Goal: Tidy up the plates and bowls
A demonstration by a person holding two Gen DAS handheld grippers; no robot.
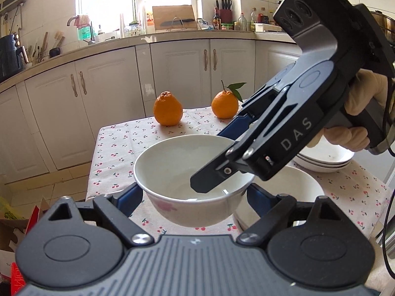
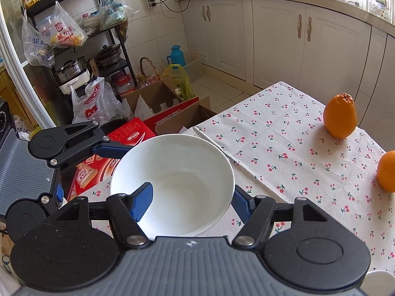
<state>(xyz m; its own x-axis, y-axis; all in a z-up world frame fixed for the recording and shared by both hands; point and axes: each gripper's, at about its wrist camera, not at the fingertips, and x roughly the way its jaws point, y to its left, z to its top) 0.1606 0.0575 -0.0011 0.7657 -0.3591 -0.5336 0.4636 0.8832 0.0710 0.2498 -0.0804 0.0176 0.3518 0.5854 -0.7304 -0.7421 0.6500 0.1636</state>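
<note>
Left wrist view first: my left gripper (image 1: 195, 197) sits low in the frame with its jaws spread wide, one blue finger on each side of a white bowl (image 1: 177, 170) with a pink flower on its outer wall. I cannot tell whether either finger touches it. The bowl is in the lower centre, held up above the cherry-print surface (image 1: 118, 148). My right gripper (image 1: 222, 162) reaches in from the upper right, gloved hand (image 1: 365, 108) on the handle, one black finger inside the bowl and the other outside its far rim, so its jaws are narrowed onto the bowl's wall. Lower right, partly hidden behind the bowl, I see a second white bowl (image 1: 303, 182); above that, a stack of white plates (image 1: 323, 157) at the right edge. Two oranges (image 1: 168, 108) stand on the surface's far side, mid-frame.

Right wrist view now: the right gripper (image 2: 192, 204) fills the bottom, its left blue finger inside the bowl (image 2: 177, 180), its right one against the outside wall, pinching the rim. The bowl hangs at centre, over the surface's (image 2: 284, 133) left edge. The left gripper (image 2: 81, 167) shows at mid-left, one blue finger just beside the bowl's rim. Both oranges (image 2: 340, 116) sit at the right edge, cardboard boxes (image 2: 158, 106) on the floor behind.
</note>
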